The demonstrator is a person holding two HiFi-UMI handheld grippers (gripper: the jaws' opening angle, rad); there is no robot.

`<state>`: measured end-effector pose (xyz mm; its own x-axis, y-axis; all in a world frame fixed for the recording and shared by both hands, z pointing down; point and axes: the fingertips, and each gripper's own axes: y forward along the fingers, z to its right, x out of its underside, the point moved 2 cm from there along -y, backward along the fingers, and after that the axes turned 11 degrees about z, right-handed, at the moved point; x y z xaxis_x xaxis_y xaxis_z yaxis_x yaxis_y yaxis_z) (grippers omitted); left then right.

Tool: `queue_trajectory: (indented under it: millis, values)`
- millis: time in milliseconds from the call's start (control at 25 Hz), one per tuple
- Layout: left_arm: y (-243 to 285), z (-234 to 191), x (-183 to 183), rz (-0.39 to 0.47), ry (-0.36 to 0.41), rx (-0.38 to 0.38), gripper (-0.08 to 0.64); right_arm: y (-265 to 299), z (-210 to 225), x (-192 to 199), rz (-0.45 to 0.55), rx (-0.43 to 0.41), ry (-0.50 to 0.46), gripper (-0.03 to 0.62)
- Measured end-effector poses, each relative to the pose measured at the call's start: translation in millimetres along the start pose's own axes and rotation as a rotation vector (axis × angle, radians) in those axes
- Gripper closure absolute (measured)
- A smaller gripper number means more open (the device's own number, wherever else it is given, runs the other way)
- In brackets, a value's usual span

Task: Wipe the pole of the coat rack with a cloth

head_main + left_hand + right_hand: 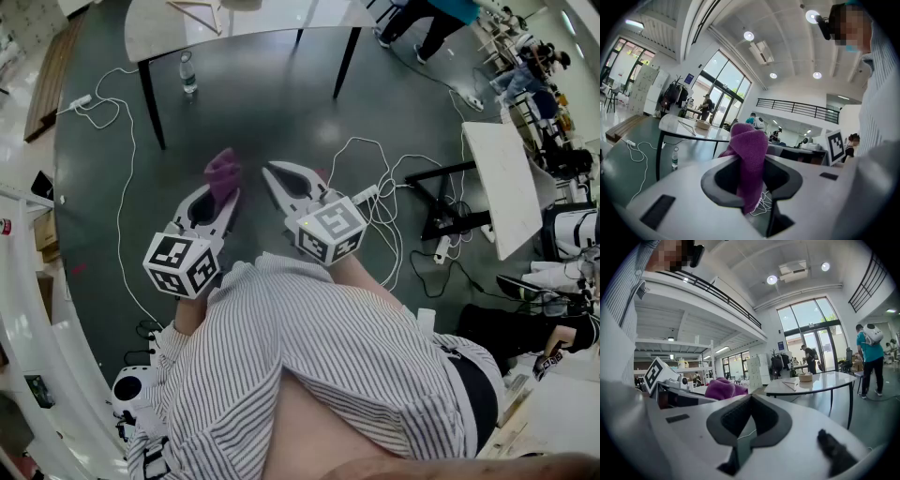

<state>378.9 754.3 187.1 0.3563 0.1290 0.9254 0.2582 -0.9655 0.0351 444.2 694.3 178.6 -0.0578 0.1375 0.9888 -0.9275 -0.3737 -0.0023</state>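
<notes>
A purple cloth (223,172) sticks up from my left gripper (223,199), whose jaws are shut on it. In the left gripper view the cloth (750,152) fills the gap between the dark pads (723,183). My right gripper (274,174) is beside it, a little to the right, with its jaws shut and nothing between them (749,401). The right gripper view shows the cloth (723,388) off to its left. A distant coat rack (676,93) hung with dark clothes stands by the glass doors, also visible in the right gripper view (777,364). Both grippers are held over the dark floor, far from it.
A white-topped table on black legs (150,89) stands ahead, with a water bottle (187,73) on the floor beneath it. White cables (117,187) and a power strip (442,249) lie on the floor. Another white table (506,183) is at the right. People stand further off.
</notes>
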Motion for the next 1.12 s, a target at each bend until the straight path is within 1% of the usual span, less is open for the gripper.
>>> queue_trajectory:
  millis: [200, 360, 480, 560, 680, 800, 960, 1120]
  values:
    - [2.5, -7.7, -4.9, 0.021, -0.016, 0.021, 0.434, 8.8, 2.4, 3.5, -0.016, 0.010, -0.007, 0.577]
    - [6.9, -16.3, -6.2, 0.007, -0.007, 0.046, 0.434, 18.0, 2.0, 6.2, -0.023, 0.018, -0.033, 0.577]
    - [10.3, -22.9, -2.4, -0.012, -0.001, 0.080, 0.434, 25.1, 1.3, 12.6, -0.038, 0.028, -0.031, 0.577]
    - [13.2, -28.1, 0.1, -0.031, 0.011, 0.091, 0.434, 28.1, 4.2, 17.3, -0.034, 0.051, -0.006, 0.577]
    - [15.1, -35.8, 3.2, -0.041, 0.003, 0.098, 0.434, 30.0, 10.4, 25.4, -0.018, 0.085, 0.075, 0.577]
    - [20.9, -46.7, 4.1, -0.046, -0.020, 0.094, 0.434, 38.6, 16.7, 29.4, -0.023, 0.101, 0.090, 0.575]
    - [32.6, -65.4, 2.2, -0.040, -0.030, 0.077, 0.434, 59.7, 25.8, 36.1, -0.037, 0.084, 0.113, 0.575]
    - [50.0, -94.7, 5.1, -0.036, -0.070, 0.049, 0.434, 89.3, 42.8, 47.9, -0.052, 0.074, 0.132, 0.575]
